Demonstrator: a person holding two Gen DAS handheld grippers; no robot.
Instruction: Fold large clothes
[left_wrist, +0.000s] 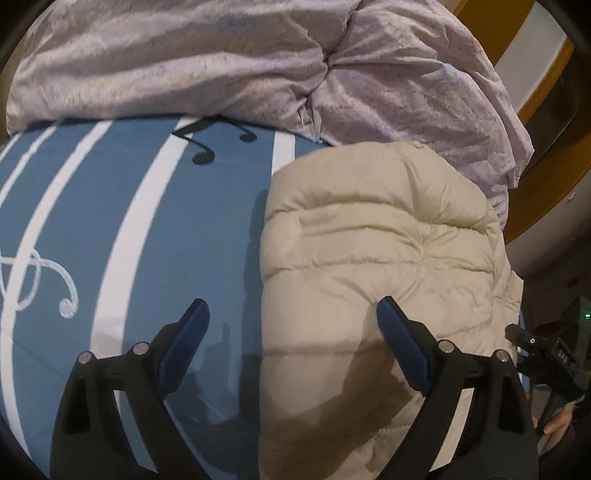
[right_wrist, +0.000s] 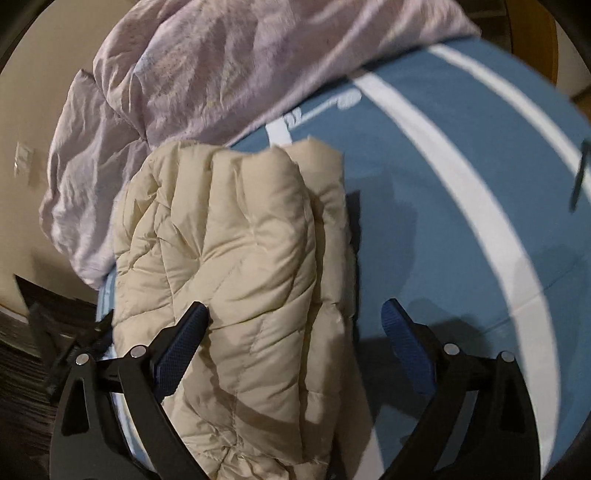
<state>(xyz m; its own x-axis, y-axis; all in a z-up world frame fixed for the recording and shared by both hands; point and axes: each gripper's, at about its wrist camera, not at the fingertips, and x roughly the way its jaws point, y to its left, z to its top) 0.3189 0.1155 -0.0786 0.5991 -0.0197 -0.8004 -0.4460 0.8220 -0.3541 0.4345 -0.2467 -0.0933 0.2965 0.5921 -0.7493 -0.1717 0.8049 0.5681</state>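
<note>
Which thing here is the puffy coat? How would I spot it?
Look at the bed with the blue sheet with white stripes. The puffy coat lies folded on it, just below the crumpled lilac duvet. It is the only cream thing, quilted in puffy rows.

Cream quilted jacket (left_wrist: 380, 251) — blue white-striped sheet (left_wrist: 147, 206) — lilac duvet (left_wrist: 221, 59).

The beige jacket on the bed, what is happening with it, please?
A person with a tool in each hand is folding a jacket on the blue sheet. It lies in a bundle beside a lilac duvet. The left tool and the right tool are both open above it, gripping nothing.
</note>
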